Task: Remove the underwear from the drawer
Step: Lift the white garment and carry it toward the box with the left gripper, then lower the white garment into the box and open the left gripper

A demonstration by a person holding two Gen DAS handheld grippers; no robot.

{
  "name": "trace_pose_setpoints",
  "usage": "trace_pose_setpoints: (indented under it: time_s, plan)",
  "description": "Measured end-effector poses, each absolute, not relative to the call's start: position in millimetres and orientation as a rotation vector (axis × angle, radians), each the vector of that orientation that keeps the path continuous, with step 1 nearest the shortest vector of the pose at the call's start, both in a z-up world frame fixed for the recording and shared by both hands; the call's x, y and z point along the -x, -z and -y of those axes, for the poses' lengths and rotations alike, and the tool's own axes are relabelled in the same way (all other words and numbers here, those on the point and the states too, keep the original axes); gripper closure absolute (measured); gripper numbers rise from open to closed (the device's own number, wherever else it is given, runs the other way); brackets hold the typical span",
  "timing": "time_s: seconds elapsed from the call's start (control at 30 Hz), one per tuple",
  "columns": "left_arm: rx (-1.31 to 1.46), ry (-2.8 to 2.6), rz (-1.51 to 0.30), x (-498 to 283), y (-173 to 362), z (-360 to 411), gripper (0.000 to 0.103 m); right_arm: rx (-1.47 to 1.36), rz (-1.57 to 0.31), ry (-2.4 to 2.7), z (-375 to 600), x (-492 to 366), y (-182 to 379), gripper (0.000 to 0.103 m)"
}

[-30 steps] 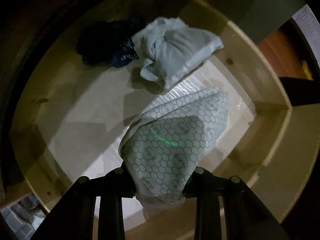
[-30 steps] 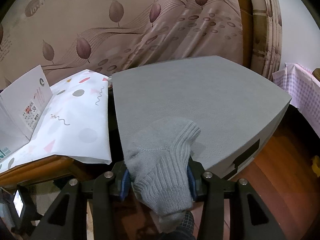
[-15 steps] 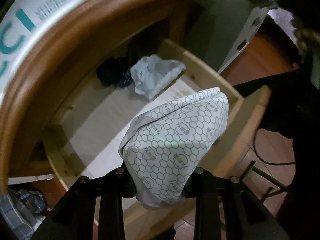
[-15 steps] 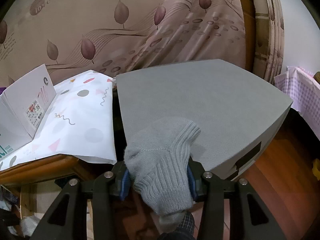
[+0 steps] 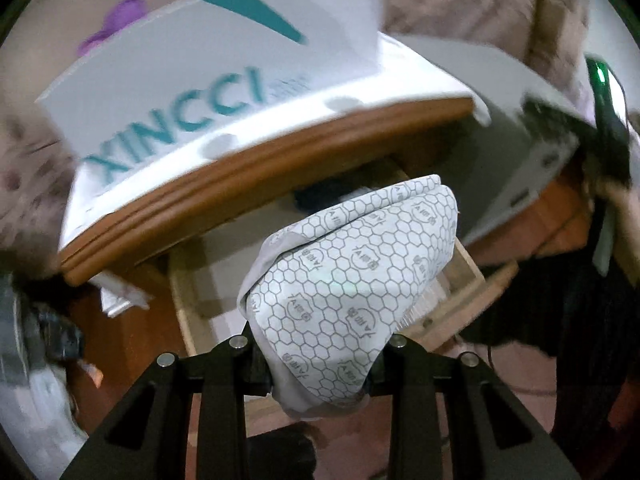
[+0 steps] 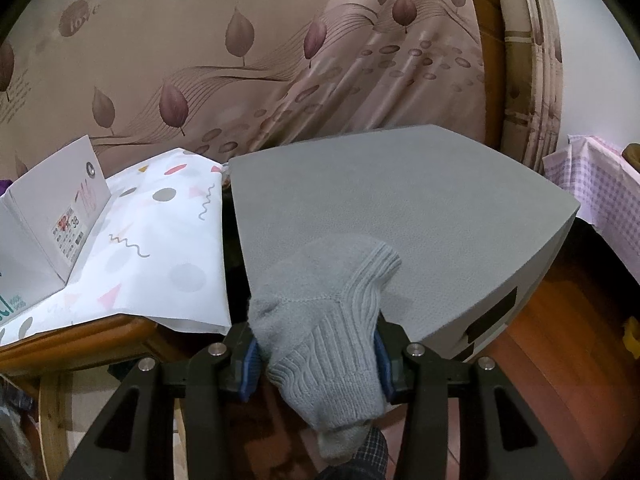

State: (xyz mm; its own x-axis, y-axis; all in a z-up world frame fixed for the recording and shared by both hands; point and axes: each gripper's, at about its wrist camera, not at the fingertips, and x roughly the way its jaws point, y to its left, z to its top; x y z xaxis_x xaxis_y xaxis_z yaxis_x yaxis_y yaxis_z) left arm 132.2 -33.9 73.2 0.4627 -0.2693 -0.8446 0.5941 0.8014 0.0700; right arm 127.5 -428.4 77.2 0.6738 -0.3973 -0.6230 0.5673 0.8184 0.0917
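Note:
My left gripper [image 5: 318, 354] is shut on folded white underwear with a grey honeycomb print [image 5: 352, 280] and holds it in the air, above and in front of the open wooden drawer [image 5: 466, 264]. Dark and pale clothes in the drawer are mostly hidden behind the underwear. My right gripper [image 6: 318, 356] is shut on a grey knitted sock [image 6: 324, 328] and holds it over the near edge of a grey box [image 6: 400, 200].
A wooden tabletop [image 5: 256, 172] with a white patterned cloth [image 6: 160, 256] juts over the drawer. A white XINCCI box [image 5: 200, 80] stands on it. A leaf-print curtain [image 6: 280, 60] hangs behind. The floor is red-brown [image 6: 560, 360].
My left gripper has lifted the honeycomb underwear up and back out of the drawer, from just above its floor to level with the tabletop. The right gripper with the sock has barely moved.

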Motion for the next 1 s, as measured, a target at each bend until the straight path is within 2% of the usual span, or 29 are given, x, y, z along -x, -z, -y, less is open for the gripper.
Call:
trace_pose_setpoints:
  time_s: [0.5, 0.8, 1.0]
  plan:
    - [-0.114, 0.321, -0.808, -146, -202, -32, 0.076, -0.275, -0.62, 0.544, 424, -129, -78, 0.057]
    - [-0.098, 0.253, -0.682, -194, -286, -26, 0.076, -0.278, -0.617, 0.546, 423, -129, -78, 0.057]
    - [-0.077, 0.207, -0.68, -243, -301, -11, 0.075, -0.265, -0.611, 0.543, 420, -131, -80, 0.057]
